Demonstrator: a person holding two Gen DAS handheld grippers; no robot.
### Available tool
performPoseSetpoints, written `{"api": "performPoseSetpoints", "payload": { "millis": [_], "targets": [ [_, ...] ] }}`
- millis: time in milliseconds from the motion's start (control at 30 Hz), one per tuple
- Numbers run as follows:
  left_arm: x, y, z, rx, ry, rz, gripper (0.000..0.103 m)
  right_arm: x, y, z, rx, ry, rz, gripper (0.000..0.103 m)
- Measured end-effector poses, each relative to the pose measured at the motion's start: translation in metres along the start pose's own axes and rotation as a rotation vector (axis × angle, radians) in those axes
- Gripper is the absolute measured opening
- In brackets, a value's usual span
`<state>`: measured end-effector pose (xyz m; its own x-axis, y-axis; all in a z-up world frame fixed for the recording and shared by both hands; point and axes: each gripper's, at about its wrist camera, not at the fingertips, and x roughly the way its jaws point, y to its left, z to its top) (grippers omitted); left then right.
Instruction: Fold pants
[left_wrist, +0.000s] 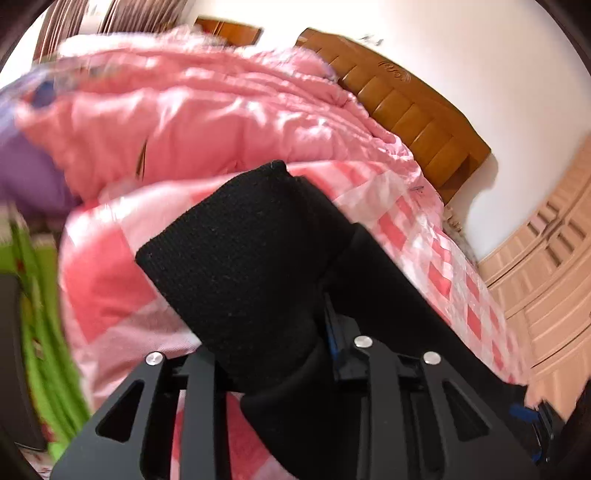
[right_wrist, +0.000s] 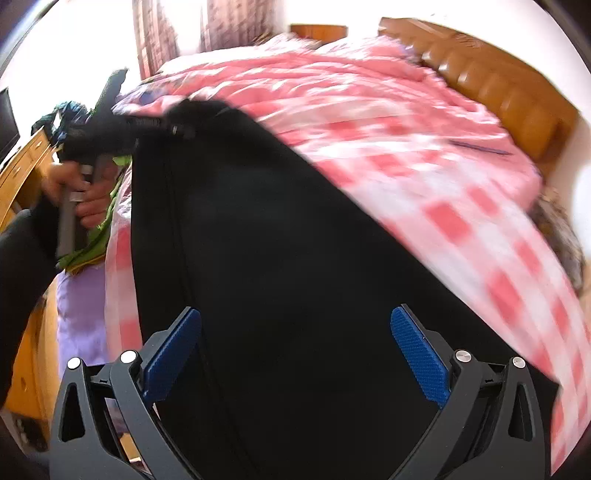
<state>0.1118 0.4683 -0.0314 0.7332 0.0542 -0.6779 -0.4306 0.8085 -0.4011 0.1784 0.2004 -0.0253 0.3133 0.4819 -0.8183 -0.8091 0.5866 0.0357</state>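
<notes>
The black pants (right_wrist: 295, 221) lie spread along a pink checked quilt (right_wrist: 461, 206) on the bed. My right gripper (right_wrist: 295, 350) hovers over their near end, open, with its blue pads (right_wrist: 417, 350) wide apart and nothing pinched between them. At the far end a hand holds my left gripper (right_wrist: 173, 125) against the pants' edge. In the left wrist view, a ribbed black band of the pants (left_wrist: 236, 258) fills the gap of my left gripper (left_wrist: 280, 332) and hides most of both fingers; the jaws stand close on the fabric.
A puffy pink duvet (left_wrist: 207, 110) is heaped behind the pants. A wooden headboard (left_wrist: 417, 118) and a beige wardrobe (left_wrist: 546, 280) line the right. A green cloth (left_wrist: 48, 332) and a purple sheet (right_wrist: 81, 302) lie at the bed's left edge, beside a wooden dresser (right_wrist: 22, 173).
</notes>
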Motion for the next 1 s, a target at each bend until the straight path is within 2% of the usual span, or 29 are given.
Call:
{"api": "performPoseSetpoints", "payload": {
  "millis": [67, 133, 167, 200, 233, 333, 367, 467, 567, 700, 833, 933, 967, 1000],
  "targets": [
    [-0.012, -0.015, 0.003, 0.055, -0.024, 0.016, 0.026, 0.015, -0.001, 0.012, 0.023, 0.008, 0.001, 0.099],
    [-0.021, -0.027, 0.005, 0.1, -0.043, 0.036, 0.026, 0.038, -0.004, 0.013, 0.005, 0.083, -0.078, 0.099],
    [-0.025, -0.032, 0.007, 0.112, -0.05, 0.036, 0.026, 0.047, -0.005, 0.008, 0.012, 0.113, -0.075, 0.099],
    [-0.03, -0.038, 0.007, 0.12, -0.059, 0.03, 0.026, 0.044, -0.01, 0.004, 0.03, 0.059, -0.048, 0.099],
    [-0.036, -0.044, 0.007, 0.132, -0.074, 0.017, 0.026, 0.044, -0.011, 0.001, 0.016, 0.043, -0.042, 0.099],
    [-0.058, -0.074, 0.003, 0.181, -0.123, -0.016, 0.025, 0.038, -0.014, -0.003, 0.028, 0.037, -0.02, 0.099],
    [-0.067, -0.089, 0.0, 0.21, -0.146, -0.029, 0.025, 0.032, -0.018, -0.004, 0.053, 0.035, -0.013, 0.099],
    [-0.092, -0.132, -0.017, 0.31, -0.204, -0.051, 0.025, -0.009, -0.042, -0.02, 0.188, -0.068, 0.046, 0.099],
    [-0.111, -0.186, -0.053, 0.46, -0.253, -0.059, 0.025, -0.056, -0.087, -0.061, 0.378, -0.188, 0.042, 0.099],
    [-0.112, -0.26, -0.126, 0.696, -0.277, -0.059, 0.02, -0.107, -0.139, -0.116, 0.59, -0.304, -0.008, 0.099],
    [-0.079, -0.309, -0.202, 0.884, -0.212, -0.041, 0.02, -0.159, -0.167, -0.16, 0.67, -0.398, -0.097, 0.099],
    [-0.054, -0.328, -0.252, 1.01, -0.143, -0.05, 0.02, -0.184, -0.182, -0.187, 0.721, -0.432, -0.136, 0.099],
    [-0.047, -0.334, -0.268, 1.072, -0.12, -0.04, 0.023, -0.188, -0.184, -0.194, 0.733, -0.437, -0.139, 0.099],
    [-0.042, -0.338, -0.286, 1.149, -0.126, -0.021, 0.031, -0.19, -0.188, -0.2, 0.744, -0.437, -0.136, 0.099]
  ]
}}
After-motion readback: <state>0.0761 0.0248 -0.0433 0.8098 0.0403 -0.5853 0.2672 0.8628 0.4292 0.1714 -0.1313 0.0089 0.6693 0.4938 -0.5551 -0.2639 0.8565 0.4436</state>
